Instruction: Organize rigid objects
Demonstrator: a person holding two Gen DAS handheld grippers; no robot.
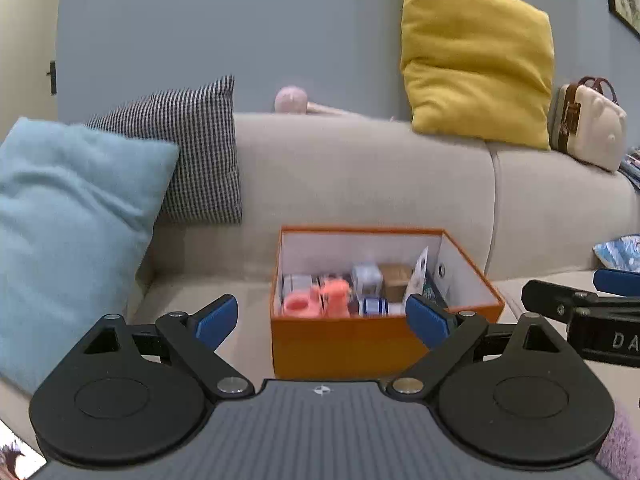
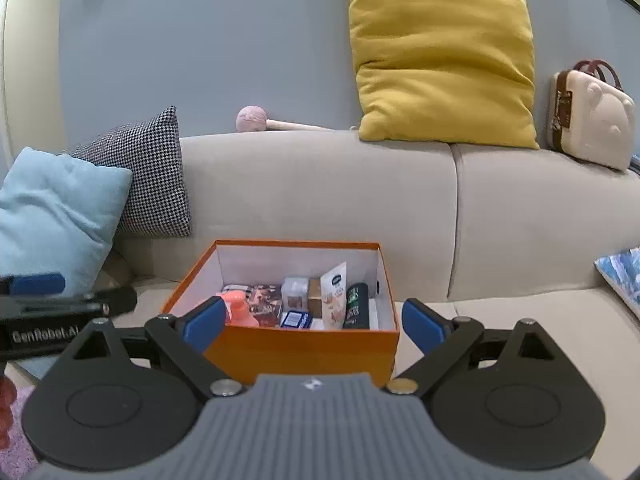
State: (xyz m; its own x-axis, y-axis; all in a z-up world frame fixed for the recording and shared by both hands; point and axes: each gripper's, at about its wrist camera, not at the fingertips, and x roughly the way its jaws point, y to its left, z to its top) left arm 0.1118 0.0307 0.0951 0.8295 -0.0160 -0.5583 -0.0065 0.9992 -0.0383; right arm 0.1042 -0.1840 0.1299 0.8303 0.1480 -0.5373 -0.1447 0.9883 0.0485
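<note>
An open orange box (image 1: 344, 344) (image 2: 304, 348) with white inner walls sits on the beige sofa seat. It holds several small items: a coral bottle (image 1: 334, 298) (image 2: 238, 310), small cartons (image 1: 366, 278), a snack pouch (image 2: 335, 294) and a dark tube (image 2: 357, 305). My left gripper (image 1: 322, 320) is open and empty, just in front of the box. My right gripper (image 2: 312, 326) is open and empty, also in front of the box. Each gripper shows at the edge of the other's view.
A light blue cushion (image 1: 68, 232) and a checked cushion (image 1: 192, 152) lean at the sofa's left. A yellow cushion (image 2: 440, 60), a pink-headed mallet (image 2: 256, 120) and a cream case (image 2: 592, 116) sit on the backrest. A magazine (image 2: 624, 276) lies at the right.
</note>
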